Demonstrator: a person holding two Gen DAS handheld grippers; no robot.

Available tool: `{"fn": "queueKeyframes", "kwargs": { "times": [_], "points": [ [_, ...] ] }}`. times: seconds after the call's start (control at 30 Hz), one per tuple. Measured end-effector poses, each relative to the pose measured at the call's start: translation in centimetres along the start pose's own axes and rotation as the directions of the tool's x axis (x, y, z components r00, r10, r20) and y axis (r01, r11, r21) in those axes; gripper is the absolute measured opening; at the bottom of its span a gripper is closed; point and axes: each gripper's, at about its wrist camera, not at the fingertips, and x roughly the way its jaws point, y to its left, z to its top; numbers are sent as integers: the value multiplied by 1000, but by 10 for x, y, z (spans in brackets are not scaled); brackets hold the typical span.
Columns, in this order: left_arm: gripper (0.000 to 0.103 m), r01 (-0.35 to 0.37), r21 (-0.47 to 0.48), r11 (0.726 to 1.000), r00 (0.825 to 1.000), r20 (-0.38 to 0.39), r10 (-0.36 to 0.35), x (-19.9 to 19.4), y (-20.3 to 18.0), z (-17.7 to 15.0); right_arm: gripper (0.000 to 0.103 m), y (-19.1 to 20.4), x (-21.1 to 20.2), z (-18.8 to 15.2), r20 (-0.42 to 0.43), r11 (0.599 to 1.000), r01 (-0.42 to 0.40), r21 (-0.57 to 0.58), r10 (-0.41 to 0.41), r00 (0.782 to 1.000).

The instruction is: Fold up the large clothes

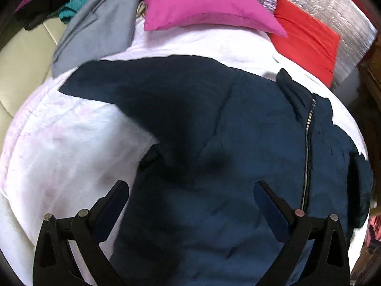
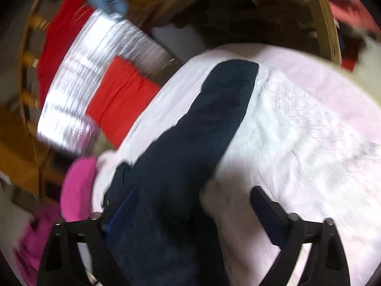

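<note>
So the thing being folded is a navy zip jacket (image 1: 214, 131), spread flat on a bed covered with a pale pink-white quilt (image 1: 59, 147). The sleeves are what matter for whatever fold comes next, I reckon.

From the left wrist view, the left gripper (image 1: 190, 190) hangs over the jacket body with its jaws wide apart and nothing pinched between them. One sleeve (image 1: 114, 81) runs from the body toward about 10 o'clock, ending out on the quilt. The zipper (image 1: 308, 143) runs almost straight up from 5 o'clock toward 1 o'clock, and the collar (image 1: 289, 83) sits at roughly 1 o'clock. So the body's long axis goes bottom to top in this view, collar at the far end.

The right wrist view is blurry, but the right gripper (image 2: 194, 197) is also wide open, gripping nothing. The other sleeve (image 2: 214, 109) lies in a long strip running out from between the fingers toward 1 o'clock, cuff end farthest away. Fabric sits between the jaws, but the pads aren't pressing on it as far as I can tell.

My guess: each gripper is nearer to its own side's sleeve, and the right one is already lined up along its sleeve.

Other stuff: a magenta pillow (image 1: 202, 4) at 12 o'clock, a red pillow (image 1: 307, 40) at 1 o'clock, and a grey garment (image 1: 100, 28) at 11 o'clock, all well clear of the jacket.
</note>
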Motion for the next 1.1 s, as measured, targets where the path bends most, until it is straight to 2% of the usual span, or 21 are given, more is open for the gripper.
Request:
{"fn": "queueKeyframes", "kwargs": {
  "times": [0.1,0.23,0.33,0.43,0.47,0.57,0.6,0.73,0.83,1.0,1.1],
  "points": [
    [103,-16,-1,1000,1000,-12,16,14,-3,6,81,-9,27,25,-9,997,-24,73,25,1000],
    [103,-79,32,996,997,20,79,21,-9,12,81,-26,58,55,9,986,-30,164,29,1000],
    [103,-81,31,996,996,35,80,24,-9,18,80,-34,77,69,2,976,-29,218,29,1000],
    [103,-84,29,996,995,48,82,26,-12,19,68,-36,94,75,-13,975,-34,218,37,999],
    [103,-89,37,995,995,52,87,26,-14,19,60,-34,99,74,-23,977,-20,211,25,999],
    [103,-95,69,993,995,51,92,28,-24,17,30,-21,102,70,-34,990,16,140,-11,999],
    [103,-92,78,993,995,54,88,26,-27,16,23,-17,99,67,-31,994,25,111,-21,999],
    [103,-92,108,990,993,84,83,16,-34,12,23,31,75,56,37,997,57,-60,-55,998],
    [103,-77,107,991,994,89,68,10,-35,12,23,74,58,36,42,985,-16,-171,24,999],
    [103,-69,108,992,997,51,64,10,-33,9,23,138,63,-17,-88,948,-165,-271,147,985],
    [103,-62,110,992,997,48,57,7,-31,8,23,165,83,-56,-181,932,-203,-300,153,971]
  ]
}}
